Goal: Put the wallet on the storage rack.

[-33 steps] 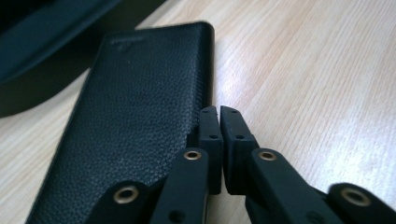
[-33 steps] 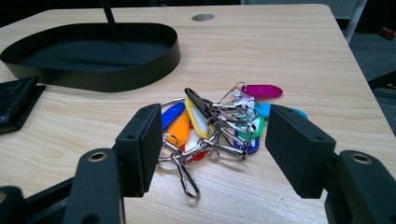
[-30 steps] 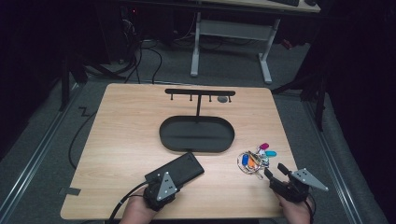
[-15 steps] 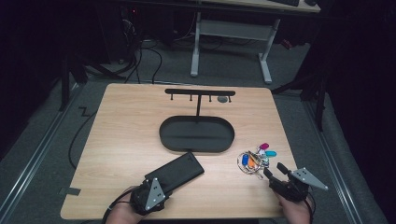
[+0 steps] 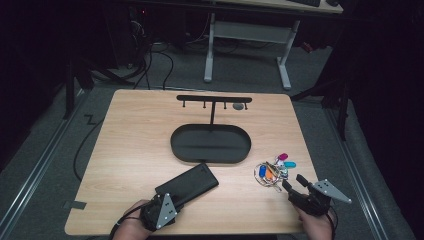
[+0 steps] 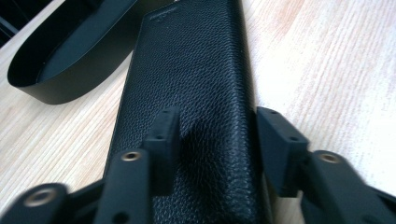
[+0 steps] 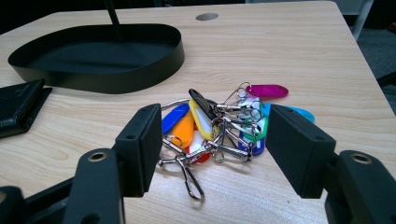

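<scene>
the left gripper (image 5: 172, 200), at seven o'clock on the table (image 5: 130, 135), has jaws that have just been closing, set astride the near end of the black wallet (image 6: 187, 70) without clearly clamping it. the right gripper (image 7: 212, 144), at five o'clock, gapes apart, empty, just short of the key tags (image 7: 219, 126). the black tray (image 5: 210, 144) sits central.

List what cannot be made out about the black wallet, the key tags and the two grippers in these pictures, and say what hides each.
- Wallet: near end cut off by the left gripper view's bottom edge.
- Left gripper: in the high view its grey plate covers the jaws.
- Key tags: their count; they overlap, and the high view is too small.
- Right gripper: contact with them unclear.
</scene>
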Motion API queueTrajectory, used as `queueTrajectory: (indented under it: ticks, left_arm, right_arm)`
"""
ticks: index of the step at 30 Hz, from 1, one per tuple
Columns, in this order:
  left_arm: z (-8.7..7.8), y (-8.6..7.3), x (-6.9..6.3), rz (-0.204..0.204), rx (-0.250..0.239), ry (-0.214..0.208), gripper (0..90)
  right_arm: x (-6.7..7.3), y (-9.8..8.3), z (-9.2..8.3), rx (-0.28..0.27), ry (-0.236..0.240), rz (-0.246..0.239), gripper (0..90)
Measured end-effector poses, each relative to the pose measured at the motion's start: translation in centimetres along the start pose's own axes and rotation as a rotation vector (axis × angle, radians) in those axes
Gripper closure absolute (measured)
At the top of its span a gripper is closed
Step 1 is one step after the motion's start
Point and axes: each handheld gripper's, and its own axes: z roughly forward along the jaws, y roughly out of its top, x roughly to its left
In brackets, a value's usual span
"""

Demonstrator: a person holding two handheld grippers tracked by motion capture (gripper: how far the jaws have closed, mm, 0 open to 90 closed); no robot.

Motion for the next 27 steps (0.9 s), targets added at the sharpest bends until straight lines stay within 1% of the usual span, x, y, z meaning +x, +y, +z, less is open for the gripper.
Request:
queueTrajectory:
  ticks: [5,7,9,10,11,12,13,14,17,19,23,27]
  left_arm:
    - [-0.2,0.2,-0.3,0.016,-0.002,0.010,69.2]
    - [-0.2,0.3,-0.4,0.009,-0.002,0.015,70.4]
    - [-0.3,0.4,-0.6,0.028,0.005,0.042,74.1]
    - [-0.2,0.5,-0.7,0.029,0.007,0.045,74.7]
    - [-0.3,0.5,-0.6,0.023,0.006,0.044,75.2]
    - [-0.4,0.6,-0.5,0.005,-0.004,0.040,75.7]
    - [-0.5,0.6,-0.4,-0.001,-0.012,0.040,76.6]
    - [-0.7,0.6,-0.3,-0.003,-0.017,0.044,77.0]
    - [-1.2,0.7,0.1,-0.035,-0.047,0.051,78.5]
    - [-1.6,0.8,0.3,-0.055,-0.061,0.044,78.9]
    - [-2.1,1.0,0.5,-0.073,-0.087,0.043,79.5]
    - [-2.6,1.1,0.7,-0.106,-0.123,0.037,79.8]
  right_arm:
    - [0.1,0.0,-0.1,-0.006,-0.001,0.001,37.0]
    - [0.1,0.0,-0.1,-0.006,-0.002,0.002,37.0]
    - [0.0,0.0,-0.1,-0.008,-0.001,0.003,37.1]
    - [0.0,0.0,-0.1,-0.008,0.000,0.004,37.2]
    - [0.0,0.0,0.0,-0.008,0.000,0.005,37.2]
    - [0.0,0.0,0.0,-0.007,0.000,0.008,37.2]
    - [-0.1,0.0,-0.1,-0.007,0.000,0.010,37.2]
    - [-0.1,0.0,-0.1,-0.007,0.000,0.010,37.2]
    - [-0.1,-0.1,-0.1,-0.007,0.001,0.014,37.4]
    - [-0.1,-0.1,0.0,-0.006,0.001,0.014,37.4]
    - [0.0,-0.1,0.0,-0.007,0.002,0.013,37.5]
    - [0.0,-0.1,0.0,-0.004,0.003,0.012,37.5]
